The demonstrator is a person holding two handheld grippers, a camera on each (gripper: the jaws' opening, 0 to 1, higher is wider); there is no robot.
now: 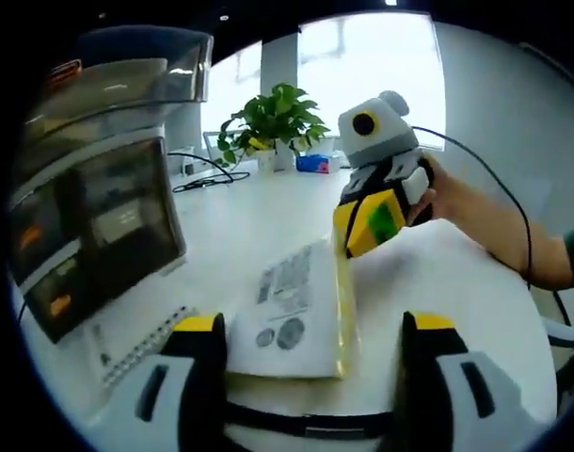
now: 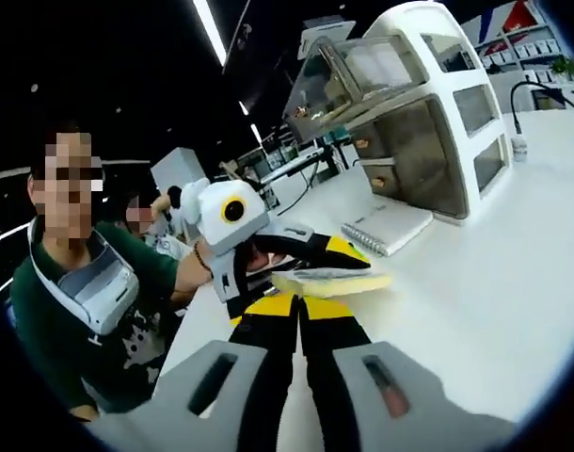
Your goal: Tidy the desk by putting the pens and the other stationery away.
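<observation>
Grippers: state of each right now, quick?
left gripper: jaws open, spread either side of the booklet, not clamped on it.
right gripper: jaws shut; its tips meet the booklet's edge, but whether they pinch it cannot be told.

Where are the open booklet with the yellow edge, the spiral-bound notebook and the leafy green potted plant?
Open booklet with the yellow edge (image 1: 292, 315): left gripper view, on its printed white page.
Spiral-bound notebook (image 2: 392, 226): right gripper view, on its white cover.
Leafy green potted plant (image 1: 278, 121): left gripper view, on its leaves.
</observation>
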